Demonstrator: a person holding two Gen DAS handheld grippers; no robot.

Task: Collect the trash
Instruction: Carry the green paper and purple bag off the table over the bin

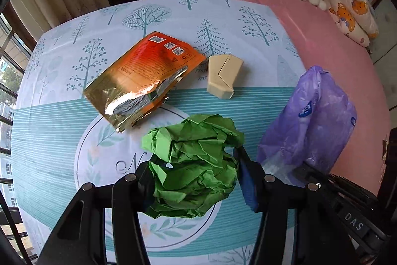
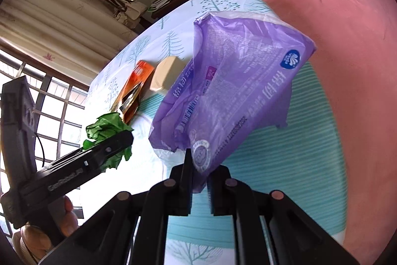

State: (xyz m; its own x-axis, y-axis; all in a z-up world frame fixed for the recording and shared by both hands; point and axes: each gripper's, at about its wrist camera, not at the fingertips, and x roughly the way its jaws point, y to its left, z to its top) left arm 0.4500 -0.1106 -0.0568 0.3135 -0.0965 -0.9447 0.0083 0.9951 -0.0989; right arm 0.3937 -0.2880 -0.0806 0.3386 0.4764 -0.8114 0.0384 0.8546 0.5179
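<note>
My left gripper (image 1: 196, 165) is shut on a crumpled green paper ball (image 1: 196, 160) above the round table. The ball also shows in the right wrist view (image 2: 106, 128), with the left gripper's finger (image 2: 109, 148) across it. My right gripper (image 2: 199, 173) is shut on the lower edge of a purple plastic bag (image 2: 228, 96) and holds it up off the table. The bag stands to the right in the left wrist view (image 1: 312, 121). An orange and gold foil packet (image 1: 146, 76) and a beige box (image 1: 224, 76) lie on the table beyond the ball.
The table (image 1: 62, 131) has a light cloth with a tree print and teal stripes. A pink bed (image 1: 310, 24) with a pillow and soft toys borders its right side. A window with bars (image 2: 54, 101) is at the left.
</note>
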